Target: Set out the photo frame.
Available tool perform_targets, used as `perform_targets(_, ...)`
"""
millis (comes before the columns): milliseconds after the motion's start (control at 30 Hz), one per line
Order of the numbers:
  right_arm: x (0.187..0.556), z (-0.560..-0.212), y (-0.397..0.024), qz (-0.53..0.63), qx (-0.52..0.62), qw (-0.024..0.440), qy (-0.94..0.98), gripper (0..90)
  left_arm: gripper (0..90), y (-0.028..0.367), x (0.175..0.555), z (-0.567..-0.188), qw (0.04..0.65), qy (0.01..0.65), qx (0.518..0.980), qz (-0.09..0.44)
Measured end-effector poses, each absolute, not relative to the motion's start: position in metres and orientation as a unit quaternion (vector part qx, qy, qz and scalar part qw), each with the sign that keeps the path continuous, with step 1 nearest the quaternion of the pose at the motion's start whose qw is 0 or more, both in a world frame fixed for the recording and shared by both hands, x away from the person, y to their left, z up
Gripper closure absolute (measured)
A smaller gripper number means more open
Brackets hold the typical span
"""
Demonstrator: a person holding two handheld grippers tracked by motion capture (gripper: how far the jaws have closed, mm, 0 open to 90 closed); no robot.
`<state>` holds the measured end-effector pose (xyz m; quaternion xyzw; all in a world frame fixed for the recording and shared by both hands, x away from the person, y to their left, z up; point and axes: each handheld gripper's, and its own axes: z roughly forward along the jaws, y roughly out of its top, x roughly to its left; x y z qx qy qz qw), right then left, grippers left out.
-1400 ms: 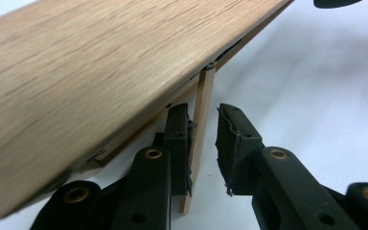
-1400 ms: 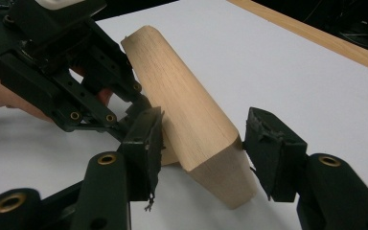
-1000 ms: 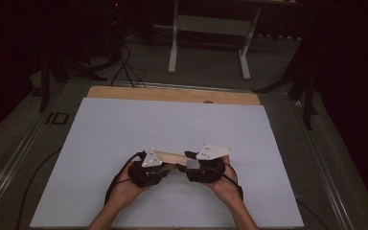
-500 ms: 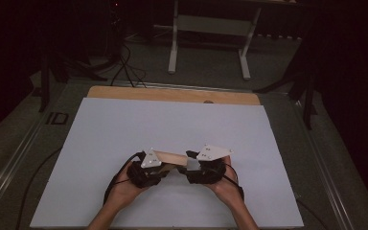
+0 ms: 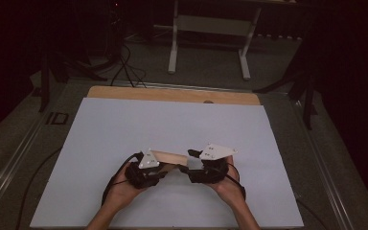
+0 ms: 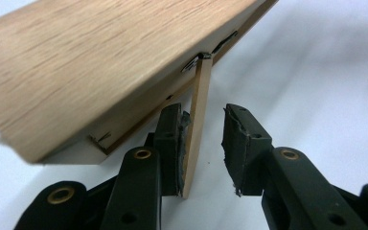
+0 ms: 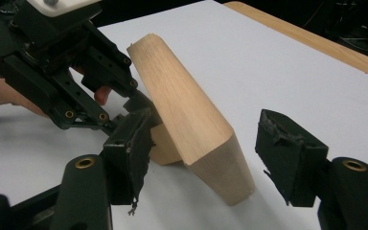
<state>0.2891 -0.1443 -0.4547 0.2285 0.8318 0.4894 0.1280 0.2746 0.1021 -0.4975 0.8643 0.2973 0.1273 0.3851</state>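
Right gripper view: wooden frame stands tilted on the white sheet, between the right gripper's jaws, which have just been opening and now stand clear of it. Left gripper, also easing open, only brushes the thin prop leg. Release looks near complete

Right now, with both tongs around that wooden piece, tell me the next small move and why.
Probably draw the left tongs back off the thin wooden leg. Their jaws have just been opening, and the leg stands between them touching only one pad, propping the wooden block at a tilt on the white sheet. The right tongs have also just been opening and straddle the block's end with gaps either side, so it seems to stand unaided.
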Motion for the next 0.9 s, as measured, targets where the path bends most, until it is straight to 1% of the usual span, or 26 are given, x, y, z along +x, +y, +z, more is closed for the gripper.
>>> perform_targets(267,0.288,-0.449,-0.150,0.503,0.225,0.131,0.824,40.2,66.7,0.108,0.272,-0.497,0.388,0.303,0.861,0.126)
perform_targets(433,0.289,-0.446,-0.155,0.510,0.233,0.142,0.816,46.1,66.2,0.113,0.269,-0.495,0.391,0.305,0.860,0.124)
perform_targets(467,0.289,-0.446,-0.155,0.510,0.233,0.142,0.816,46.1,66.1,0.113,0.269,-0.495,0.391,0.305,0.860,0.124)
perform_targets(533,0.290,-0.444,-0.157,0.513,0.239,0.148,0.811,49.9,66.2,0.116,0.267,-0.493,0.393,0.306,0.858,0.125)
perform_targets(600,0.290,-0.444,-0.158,0.515,0.240,0.148,0.810,51.0,66.2,0.117,0.266,-0.492,0.395,0.307,0.857,0.126)
perform_targets(633,0.291,-0.444,-0.160,0.517,0.244,0.151,0.806,52.8,66.5,0.118,0.266,-0.491,0.395,0.307,0.856,0.127)
perform_targets(833,0.293,-0.445,-0.162,0.517,0.260,0.160,0.800,56.6,70.6,0.123,0.265,-0.491,0.399,0.311,0.855,0.116)
perform_targets(900,0.294,-0.445,-0.163,0.521,0.270,0.168,0.792,59.6,71.9,0.124,0.264,-0.491,0.401,0.309,0.855,0.115)
